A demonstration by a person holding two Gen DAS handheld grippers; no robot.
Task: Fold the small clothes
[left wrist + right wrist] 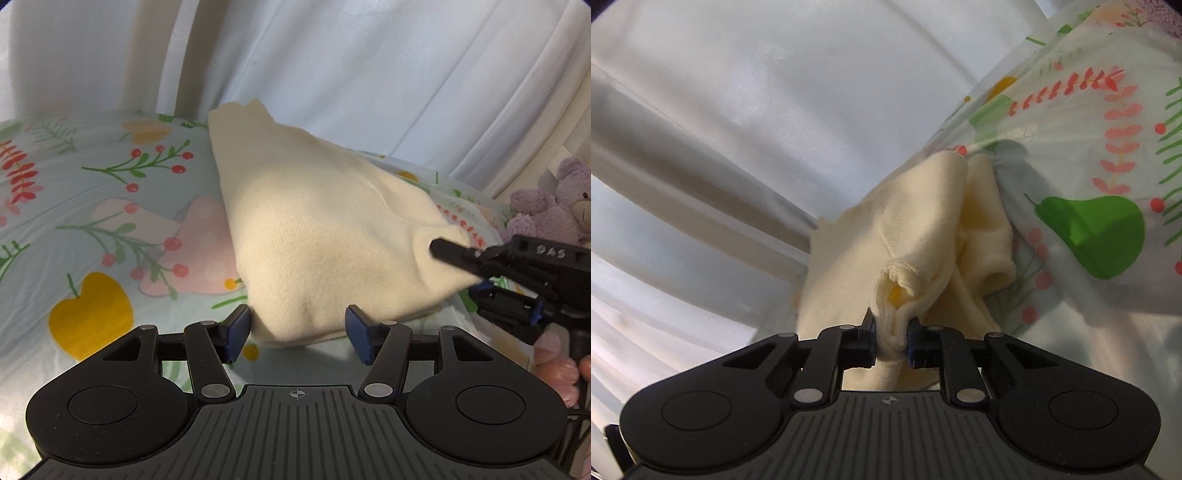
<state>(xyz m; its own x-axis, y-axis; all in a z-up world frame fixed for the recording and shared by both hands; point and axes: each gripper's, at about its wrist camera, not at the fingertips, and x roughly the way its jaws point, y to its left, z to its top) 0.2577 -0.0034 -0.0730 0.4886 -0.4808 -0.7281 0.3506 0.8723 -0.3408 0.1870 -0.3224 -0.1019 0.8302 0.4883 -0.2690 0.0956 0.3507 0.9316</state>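
From the left wrist view, the cream garment (314, 236) lies in a partly lifted heap on the floral bedsheet (92, 206), its far tip toward the sheet's back edge by the white curtain (369, 66). The left gripper (297, 334) sits low at the cloth's near hem with its jaws spread wide, the blue pads on either side of the hem and holding nothing. The likely trouble here is that if it closes where it stands it may pinch only one layer, or catch the sheet beneath, and the fold would come out skewed. The right gripper (461, 266) reaches in from the sheet's right side, near a purple teddy bear (554, 206), and its upper finger presses on the garment's right corner. In the right wrist view, the right gripper (891, 341) is closed tight on a bunched wad of the garment (916, 236), angled upward with the cloth hanging between it and the sheet (1089, 147). Because the grip is on a gathered lump instead of a flat edge, the layers could slip unevenly, or the cloth could drag and crumple as it is carried over.
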